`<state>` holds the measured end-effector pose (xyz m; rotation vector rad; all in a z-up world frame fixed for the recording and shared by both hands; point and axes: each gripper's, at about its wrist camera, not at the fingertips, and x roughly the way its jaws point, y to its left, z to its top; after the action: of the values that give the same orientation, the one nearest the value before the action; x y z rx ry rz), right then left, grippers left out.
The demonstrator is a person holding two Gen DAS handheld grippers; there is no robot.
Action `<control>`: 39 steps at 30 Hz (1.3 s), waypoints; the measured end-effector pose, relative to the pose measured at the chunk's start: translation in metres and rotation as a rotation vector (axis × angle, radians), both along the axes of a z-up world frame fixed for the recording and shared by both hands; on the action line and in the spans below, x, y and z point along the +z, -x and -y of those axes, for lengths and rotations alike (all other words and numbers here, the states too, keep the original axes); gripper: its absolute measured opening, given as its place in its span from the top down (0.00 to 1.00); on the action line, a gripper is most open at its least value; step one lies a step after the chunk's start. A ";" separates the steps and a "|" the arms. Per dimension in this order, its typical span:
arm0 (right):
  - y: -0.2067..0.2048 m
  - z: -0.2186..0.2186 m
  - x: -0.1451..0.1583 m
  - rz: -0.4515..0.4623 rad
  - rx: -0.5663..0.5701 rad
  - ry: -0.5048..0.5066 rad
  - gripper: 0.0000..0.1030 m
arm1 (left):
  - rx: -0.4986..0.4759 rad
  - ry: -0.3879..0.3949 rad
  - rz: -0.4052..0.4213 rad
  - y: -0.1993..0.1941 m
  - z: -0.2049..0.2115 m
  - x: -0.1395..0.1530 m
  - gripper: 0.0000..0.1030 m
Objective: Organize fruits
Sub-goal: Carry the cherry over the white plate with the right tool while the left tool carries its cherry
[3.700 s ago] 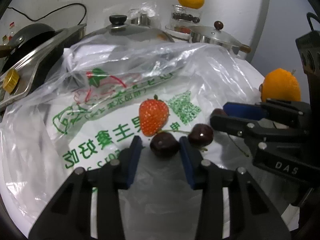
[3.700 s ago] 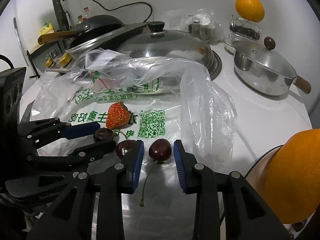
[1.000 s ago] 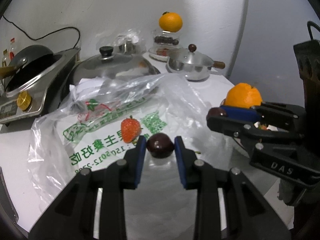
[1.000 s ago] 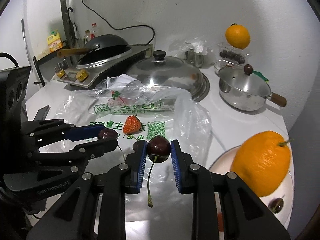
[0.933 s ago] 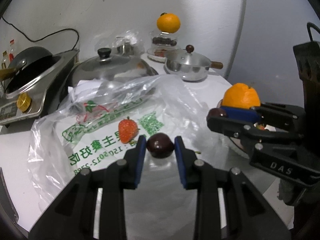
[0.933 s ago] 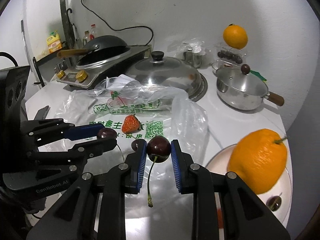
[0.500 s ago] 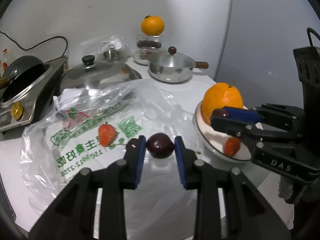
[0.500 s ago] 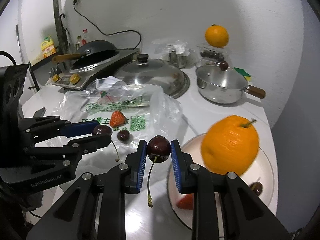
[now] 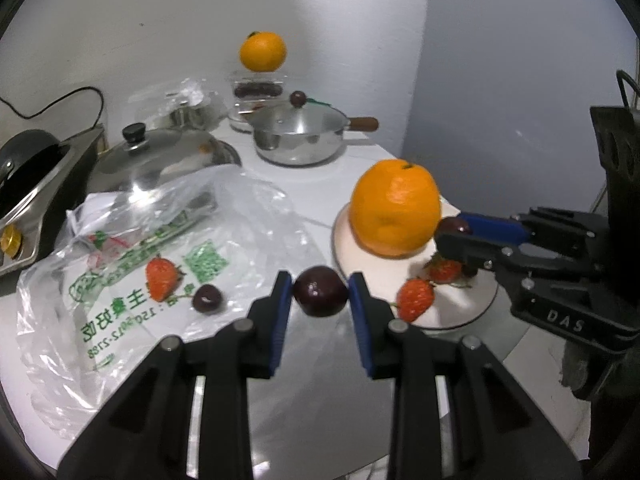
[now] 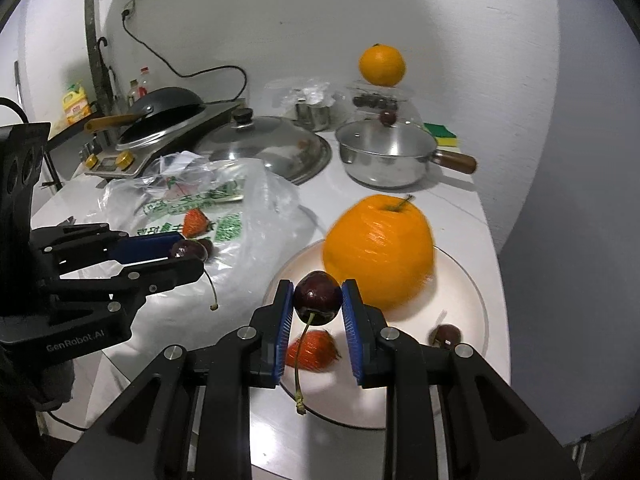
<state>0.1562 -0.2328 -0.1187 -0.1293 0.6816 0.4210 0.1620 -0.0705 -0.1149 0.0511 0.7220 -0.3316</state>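
Dark cherries (image 9: 320, 297) (image 10: 318, 298) clamped in both tools, above white plate (image 10: 472, 300)

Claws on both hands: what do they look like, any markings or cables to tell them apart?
Both are matte black, angular, two-fingered claws with blue ribbed pads and silver pivot screws. The left claw carries "GenRobot.AI" in pale lettering on its side, seen from the right wrist view. The right claw shows "DAS" on its side and a thin black cable looping above its boxy camera housing. No sleeve or hand is visible.

A lidded steel saucepan with wooden handle (image 10: 386, 156) stands far beyond the jaws, a domed steel lid (image 10: 264, 142) beside it.
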 end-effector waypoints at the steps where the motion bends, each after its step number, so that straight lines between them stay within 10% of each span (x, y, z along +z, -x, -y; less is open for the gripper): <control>1: 0.000 0.003 0.000 0.000 -0.006 -0.002 0.74 | -0.004 -0.002 -0.001 0.000 0.003 0.000 0.71; 39: -0.052 0.088 -0.025 -0.043 -0.088 -0.043 0.74 | -0.037 -0.039 -0.081 -0.058 0.065 -0.028 0.71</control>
<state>0.2084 -0.3211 -0.1438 -0.0491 0.7172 0.3550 0.2201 -0.1356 -0.1432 0.0883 0.8082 -0.3567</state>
